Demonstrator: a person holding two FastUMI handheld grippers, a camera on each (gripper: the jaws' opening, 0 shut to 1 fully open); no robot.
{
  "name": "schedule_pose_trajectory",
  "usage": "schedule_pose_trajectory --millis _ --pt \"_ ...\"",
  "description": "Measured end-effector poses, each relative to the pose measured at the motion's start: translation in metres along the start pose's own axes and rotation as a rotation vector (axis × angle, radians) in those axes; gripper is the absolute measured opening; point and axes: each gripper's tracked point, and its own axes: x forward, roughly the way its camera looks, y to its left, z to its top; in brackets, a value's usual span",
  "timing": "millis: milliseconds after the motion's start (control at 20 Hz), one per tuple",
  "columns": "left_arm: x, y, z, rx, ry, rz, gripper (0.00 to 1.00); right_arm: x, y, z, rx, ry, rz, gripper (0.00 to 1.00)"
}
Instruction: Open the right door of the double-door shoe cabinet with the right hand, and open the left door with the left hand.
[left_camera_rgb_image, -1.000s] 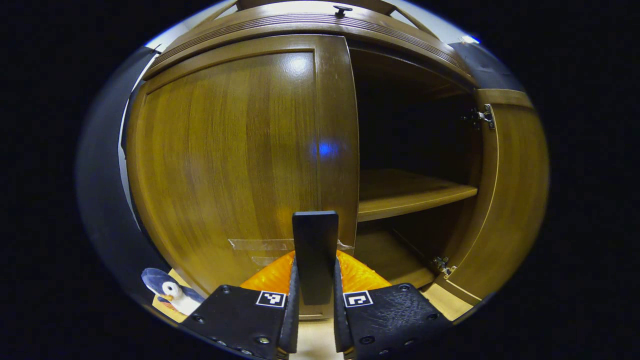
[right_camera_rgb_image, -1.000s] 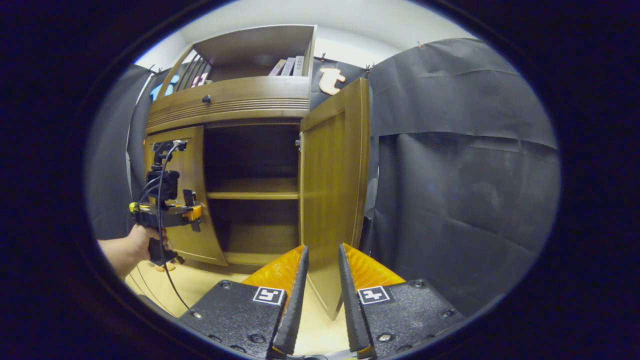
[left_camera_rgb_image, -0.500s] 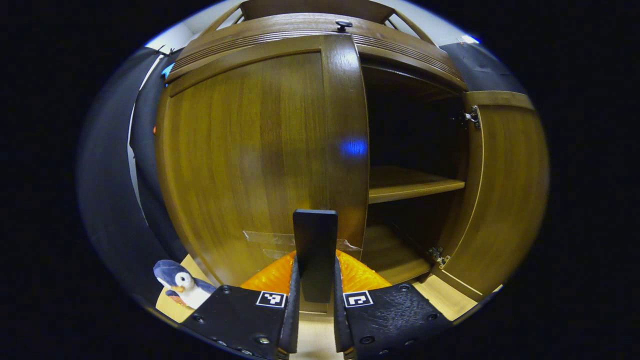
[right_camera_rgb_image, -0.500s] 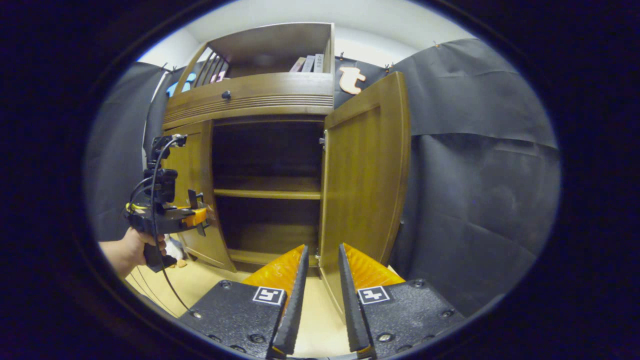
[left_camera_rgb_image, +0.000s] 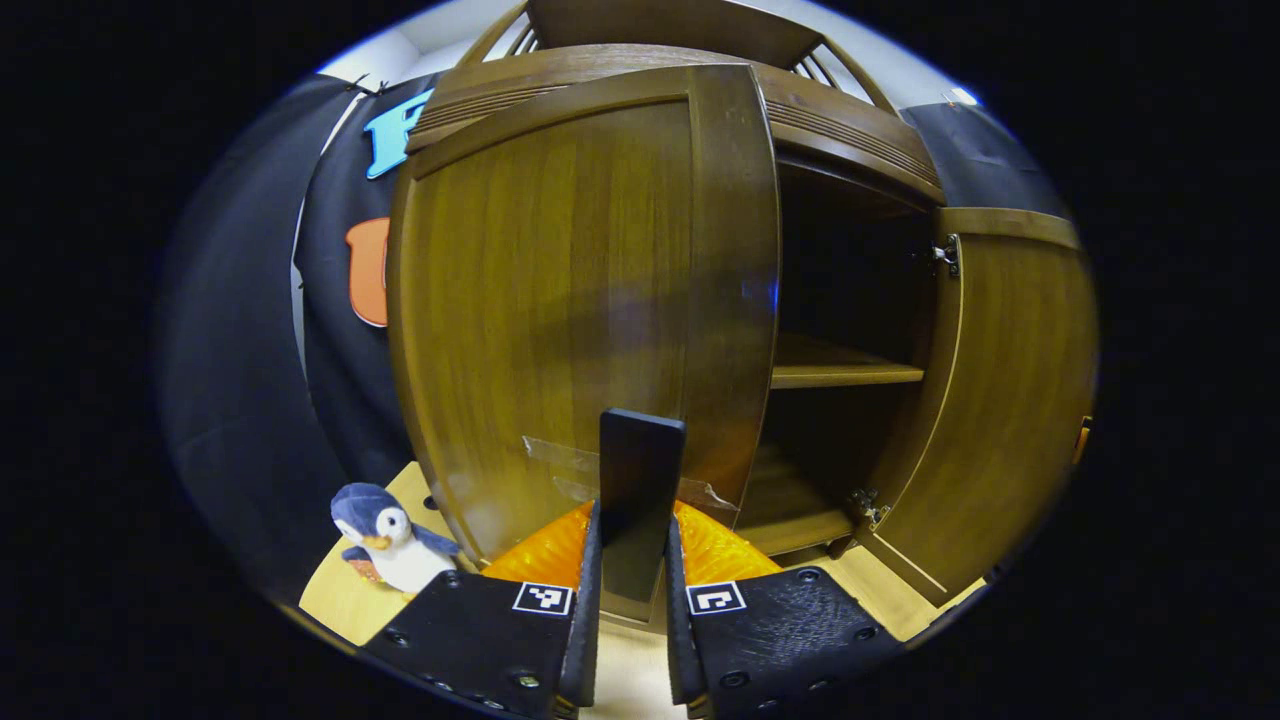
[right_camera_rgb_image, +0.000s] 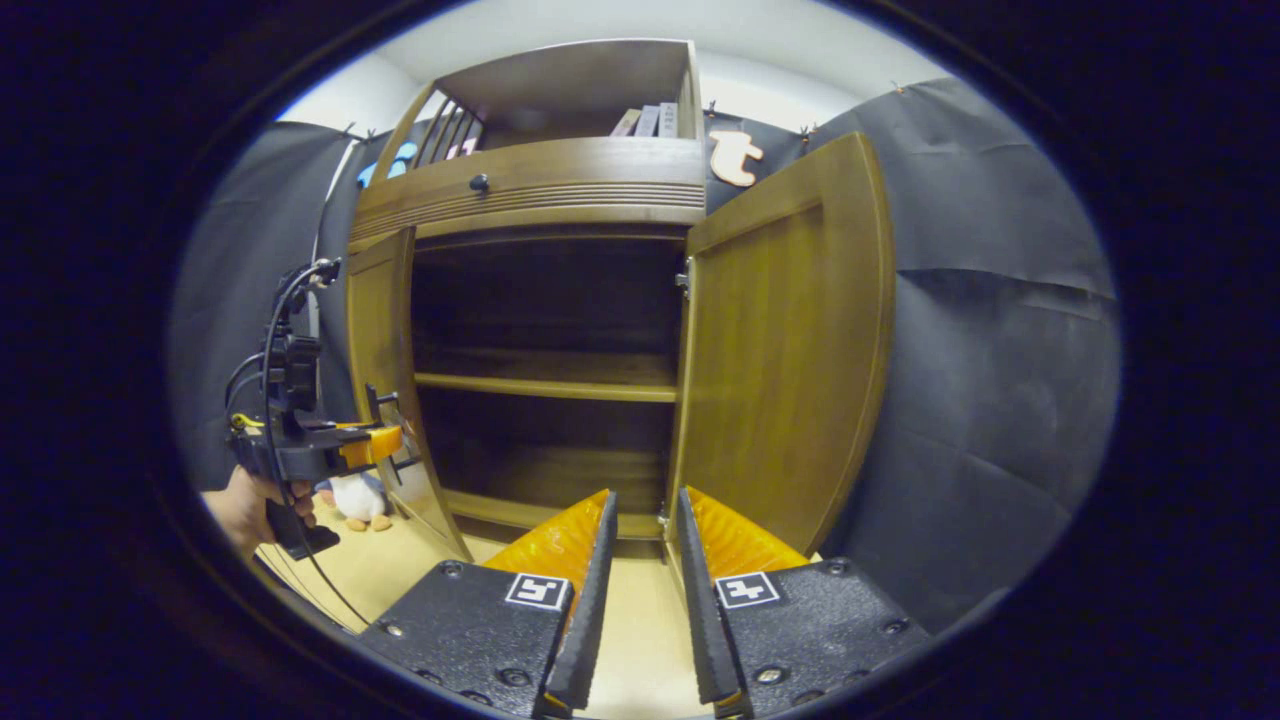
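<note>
Black tongs (right_camera_rgb_image: 640, 600) with orange ribbed fingers (right_camera_rgb_image: 545, 545), square markers, screws, black cable.

A staged home corner inside a recording booth — black cloth (right_camera_rgb_image: 960, 400) hangs as walls on both sides of a wooden shoe cabinet (right_camera_rgb_image: 540, 190) with an open shelf of books (right_camera_rgb_image: 650, 120) on top. A plush penguin (left_camera_rgb_image: 385, 535) sits on the pale wood floor (right_camera_rgb_image: 640, 660) by the cabinet's left corner — household props, not a lived-in room.
</note>
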Motion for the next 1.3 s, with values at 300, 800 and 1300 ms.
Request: schedule_pose_trajectory --millis 300,800,1300 --pt "-0.025 0.018 -0.007 -0.031 0.01 0.037 0.36 0.012 0.024 0.005 -0.013 -0.004 0.069 0.41" --pt "-0.076 0.076 -0.021 -0.095 0.011 0.141 0.27 0.026 0.062 0.003 -0.036 0.019 0.113 0.55" --pt "-0.109 0.154 -0.028 -0.194 0.006 0.23 0.09 0.038 0.098 0.015 -0.04 0.016 0.133 0.62"
